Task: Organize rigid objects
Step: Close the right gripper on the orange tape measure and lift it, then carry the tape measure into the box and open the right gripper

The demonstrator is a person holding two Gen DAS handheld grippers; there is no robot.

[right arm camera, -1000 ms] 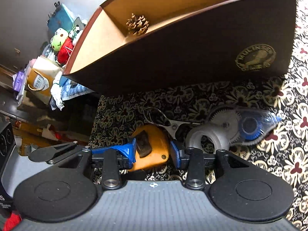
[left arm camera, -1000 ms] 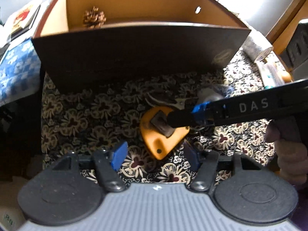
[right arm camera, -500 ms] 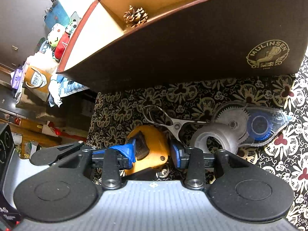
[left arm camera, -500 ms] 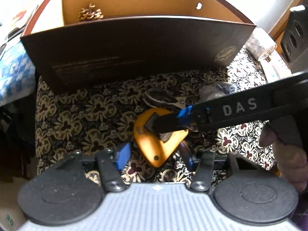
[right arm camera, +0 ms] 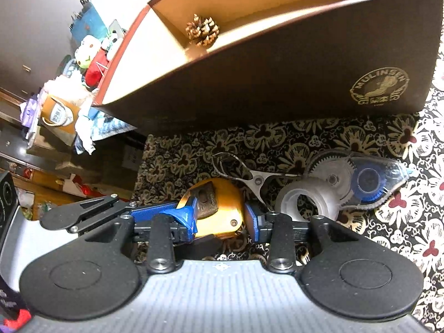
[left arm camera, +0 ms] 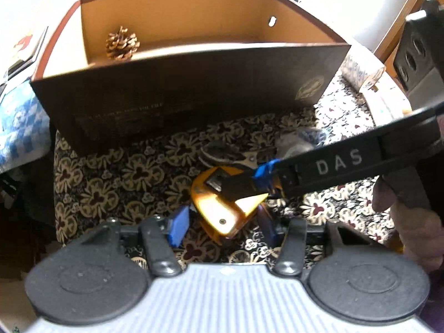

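Observation:
An orange tape measure (left arm camera: 222, 208) lies on the patterned cloth (left arm camera: 116, 172). My left gripper (left arm camera: 222, 227) is open, its blue pads on either side of the tape measure's near end. My right gripper (right arm camera: 222, 219) is shut on the tape measure (right arm camera: 219, 205); it also shows in the left wrist view (left arm camera: 263, 177), reaching in from the right. Small scissors (right arm camera: 249, 172) and a clear correction tape dispenser (right arm camera: 355, 183) lie just beyond. A dark brown box (left arm camera: 194, 91) with a pine cone (left arm camera: 122, 44) inside stands behind.
A blue checked cloth (left arm camera: 19, 127) lies at the left. A patterned roll (left arm camera: 360, 69) and a black device (left arm camera: 419, 44) are at the right. In the right wrist view, soft toys (right arm camera: 88, 55) and clutter sit beyond the cloth's left edge.
My left gripper has moved closer, so its pads now flank the tape measure's near end. My right gripper stays shut on the tape measure, which looks slightly tilted up.

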